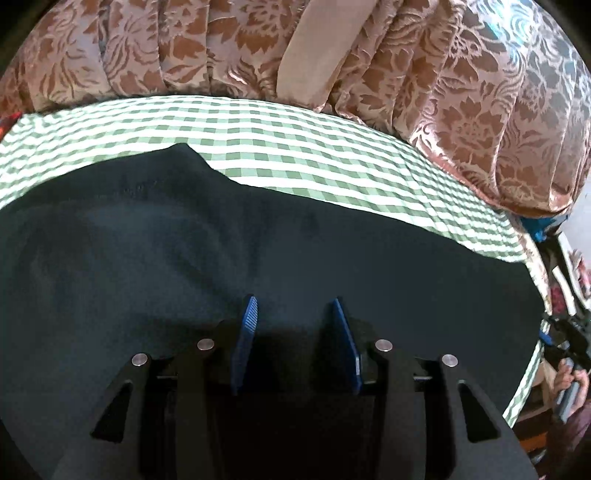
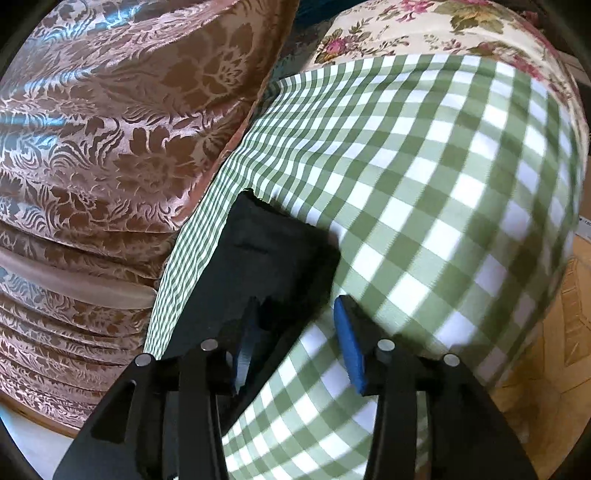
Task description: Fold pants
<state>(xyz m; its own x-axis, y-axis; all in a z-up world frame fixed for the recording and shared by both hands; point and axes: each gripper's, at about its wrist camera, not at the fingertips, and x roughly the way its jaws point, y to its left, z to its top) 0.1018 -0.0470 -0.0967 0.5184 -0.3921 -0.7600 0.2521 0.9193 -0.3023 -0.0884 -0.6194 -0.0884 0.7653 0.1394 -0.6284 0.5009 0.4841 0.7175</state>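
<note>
Dark pants [image 1: 258, 251] lie spread over a green-and-white checked cloth [image 1: 280, 136]. My left gripper [image 1: 295, 314] hovers low over their middle, its blue pads [image 1: 246, 325] apart with only flat fabric below them, so it is open. In the right wrist view a narrower end of the pants [image 2: 273, 251] reaches up to a corner. My right gripper [image 2: 297, 306] stands open astride the pants' edge: the left finger is over the dark fabric and the right pad [image 2: 349, 343] over the checked cloth [image 2: 443, 206]. Neither pad presses on the fabric.
A pink-and-brown floral bedspread [image 1: 461, 122] is bunched up behind the checked cloth, and fills the left in the right wrist view [image 2: 110, 147]. A rose-patterned cushion [image 2: 424, 29] lies at the far end. A hand on the other gripper's handle [image 1: 569, 373] shows at the right edge.
</note>
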